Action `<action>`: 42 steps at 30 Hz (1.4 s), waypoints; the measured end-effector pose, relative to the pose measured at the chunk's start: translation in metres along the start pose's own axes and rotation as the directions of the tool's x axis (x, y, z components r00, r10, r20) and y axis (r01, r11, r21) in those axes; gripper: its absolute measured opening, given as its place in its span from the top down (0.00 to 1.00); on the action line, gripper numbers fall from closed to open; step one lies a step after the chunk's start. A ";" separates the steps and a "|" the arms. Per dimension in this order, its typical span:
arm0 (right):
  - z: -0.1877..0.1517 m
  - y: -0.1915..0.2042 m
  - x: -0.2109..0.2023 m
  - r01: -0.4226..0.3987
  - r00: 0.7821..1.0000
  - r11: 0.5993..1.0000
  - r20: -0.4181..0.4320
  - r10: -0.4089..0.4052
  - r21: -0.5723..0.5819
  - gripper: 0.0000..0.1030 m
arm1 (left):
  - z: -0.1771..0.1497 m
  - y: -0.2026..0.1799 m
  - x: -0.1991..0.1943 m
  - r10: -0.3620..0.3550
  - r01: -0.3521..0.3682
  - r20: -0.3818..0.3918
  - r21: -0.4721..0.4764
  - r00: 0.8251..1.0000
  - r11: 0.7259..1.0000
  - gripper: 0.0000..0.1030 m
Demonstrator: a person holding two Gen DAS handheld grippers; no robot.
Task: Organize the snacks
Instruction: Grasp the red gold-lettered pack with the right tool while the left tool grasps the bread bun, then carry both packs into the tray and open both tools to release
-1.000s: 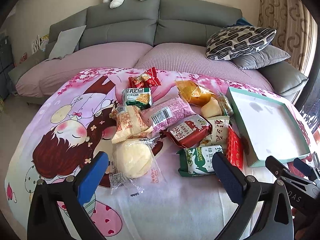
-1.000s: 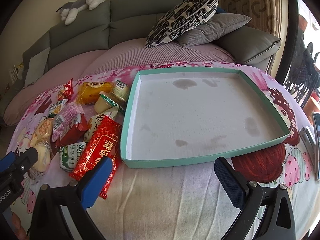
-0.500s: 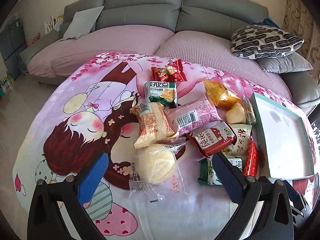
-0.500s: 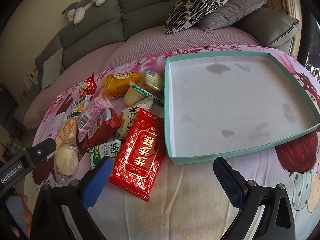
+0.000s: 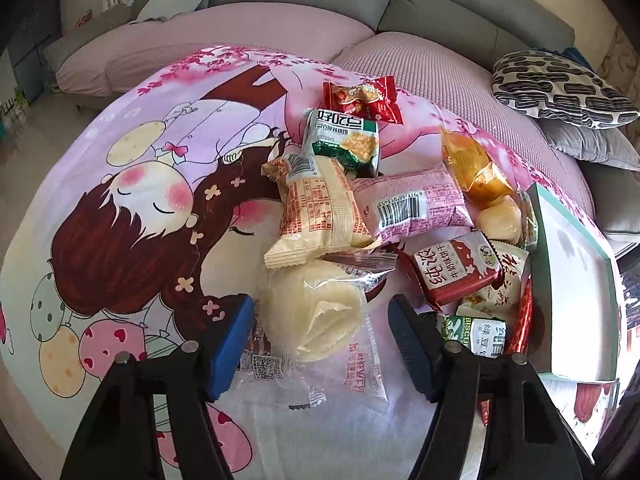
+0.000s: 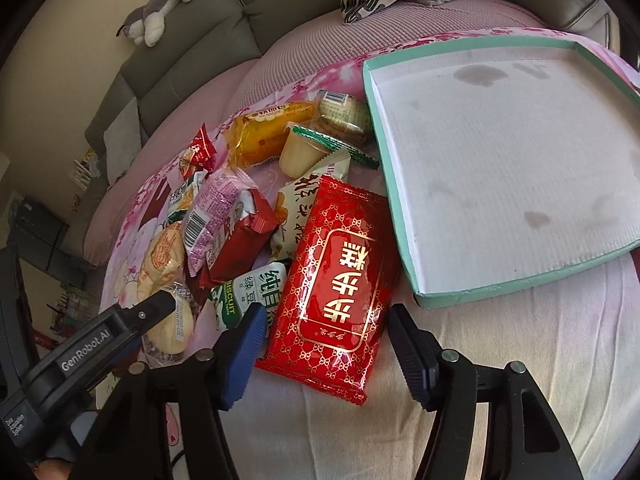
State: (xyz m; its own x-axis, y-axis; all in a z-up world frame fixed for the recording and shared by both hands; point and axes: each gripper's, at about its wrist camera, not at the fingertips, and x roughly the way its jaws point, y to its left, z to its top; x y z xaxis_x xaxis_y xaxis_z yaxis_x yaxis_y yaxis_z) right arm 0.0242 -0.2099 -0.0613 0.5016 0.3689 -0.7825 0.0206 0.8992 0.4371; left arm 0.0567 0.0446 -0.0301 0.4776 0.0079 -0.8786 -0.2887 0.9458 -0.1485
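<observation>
Left tool (image 5: 320, 344): jaws just closing, half-open astride the round pale bun in clear wrapper (image 5: 316, 316) on the cartoon-print cloth (image 5: 120, 200); may pinch only film.
Right tool (image 6: 324, 344): likewise narrowing around the red-and-gold foil packet (image 6: 336, 280), unheld; glossy foil may slip.
Teal-rimmed cardboard tray (image 6: 520, 288): empty, beside the pile.

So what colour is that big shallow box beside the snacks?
The box has a mint-green rim and a white, stained floor; the right wrist view shows it best.

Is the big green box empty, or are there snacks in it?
Empty. The green box shows only its bare, stained white floor; all the snacks lie outside, beside it.
</observation>
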 end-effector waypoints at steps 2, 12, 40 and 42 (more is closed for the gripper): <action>0.001 0.000 0.002 0.002 1.000 1.000 0.000 -0.002 0.007 0.42 | -0.001 0.002 0.003 0.010 -0.010 -0.003 0.000 1.000 1.000 0.40; 0.003 0.004 -0.006 -0.007 1.000 1.000 0.019 0.007 -0.017 0.52 | -0.002 0.010 -0.004 -0.017 0.017 0.025 -0.017 1.000 1.000 0.51; 0.035 -0.013 -0.076 0.154 0.924 0.984 0.366 -0.113 -0.084 0.52 | 0.031 -0.077 -0.077 -0.245 0.218 0.234 0.134 0.941 0.967 0.52; 0.040 -0.030 -0.083 0.226 0.897 0.973 0.399 -0.189 -0.047 0.52 | 0.030 -0.098 -0.072 -0.274 0.239 0.226 0.171 0.935 0.956 0.52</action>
State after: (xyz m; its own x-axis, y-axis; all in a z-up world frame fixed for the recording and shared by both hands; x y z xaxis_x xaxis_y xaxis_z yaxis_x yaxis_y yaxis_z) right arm 0.0170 -0.2766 0.0083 0.7915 0.0668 -0.6076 0.0928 0.9693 0.2275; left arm 0.0754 -0.0387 0.0617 0.7128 -0.1788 -0.6782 -0.0197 0.9615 -0.2741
